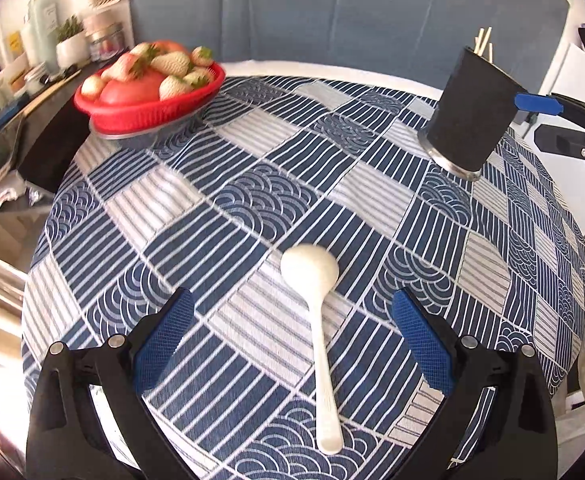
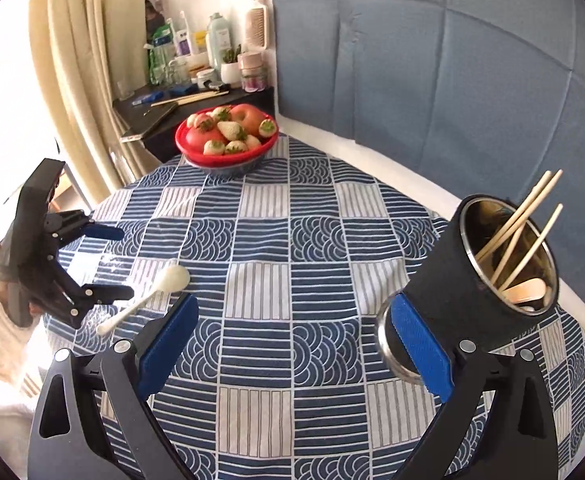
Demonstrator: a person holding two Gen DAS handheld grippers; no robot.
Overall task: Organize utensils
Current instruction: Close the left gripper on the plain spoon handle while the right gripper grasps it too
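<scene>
A white spoon (image 1: 318, 320) lies on the blue patterned tablecloth (image 1: 252, 184), bowl end away from me, between the fingers of my open left gripper (image 1: 292, 316). It also shows in the right wrist view (image 2: 148, 296), just in front of the left gripper (image 2: 116, 264). A black utensil cup (image 2: 468, 280) holding chopsticks (image 2: 520, 232) and a wooden spoon stands tilted at the right, beside the right finger of my open right gripper (image 2: 292, 332). The cup (image 1: 468, 112) shows far right in the left wrist view, next to the right gripper (image 1: 548, 120).
A red bowl of strawberries and apples (image 1: 148, 84) sits at the table's far left edge; it shows too in the right wrist view (image 2: 224, 136). A dark side shelf with bottles and jars (image 2: 196, 80) stands behind it. A blue padded wall (image 2: 432, 60) lies beyond the table.
</scene>
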